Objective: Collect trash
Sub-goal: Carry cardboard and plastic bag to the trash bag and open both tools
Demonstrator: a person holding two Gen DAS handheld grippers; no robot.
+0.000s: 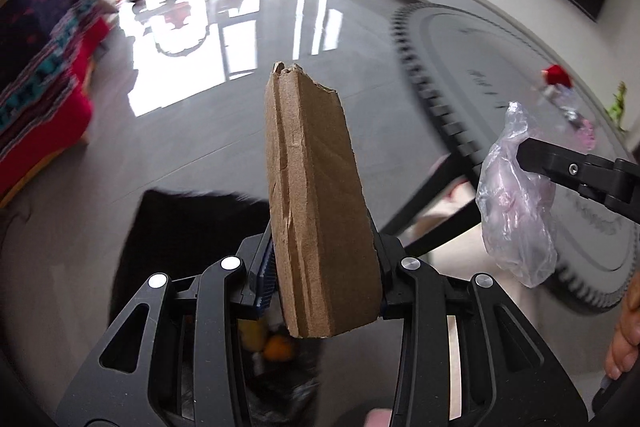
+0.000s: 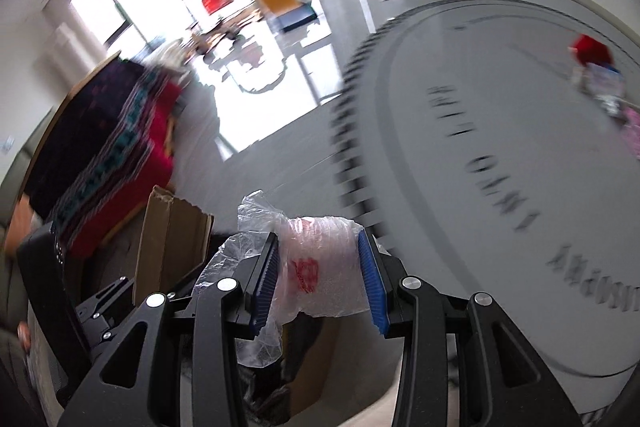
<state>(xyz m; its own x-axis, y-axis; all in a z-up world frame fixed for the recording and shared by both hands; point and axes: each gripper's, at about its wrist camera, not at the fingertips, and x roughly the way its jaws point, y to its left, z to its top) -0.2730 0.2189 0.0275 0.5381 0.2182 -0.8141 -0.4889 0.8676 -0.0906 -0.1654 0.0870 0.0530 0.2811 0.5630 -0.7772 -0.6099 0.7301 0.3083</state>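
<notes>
While clamped between the pads of the left gripper (image 1: 325, 267), cardboard (image 1: 316, 203) stands upright, gripped low down — likely so the piece drops clear once released. Just below, dark bin bag (image 1: 192, 227) gaping, with an orange (image 1: 276, 345) and other scraps dimly visible inside; probably the drop point for both loads. Off to the right, crumpled plastic bag (image 1: 516, 211) pinched in the right gripper (image 1: 520, 155), jaws narrow on it, a bare hand (image 1: 628, 331) at the edge. Seen only from the right wrist: red print on that plastic bag (image 2: 316, 267), blue ribbed pads (image 2: 370, 283) squeezing both sides, right gripper (image 2: 318, 269) centred. Beyond, round grey table (image 1: 500, 75) carrying more litter — a red-capped bottle (image 1: 558, 79), blurred. Farther still, glossy floor (image 1: 248, 131), bright windows.
</notes>
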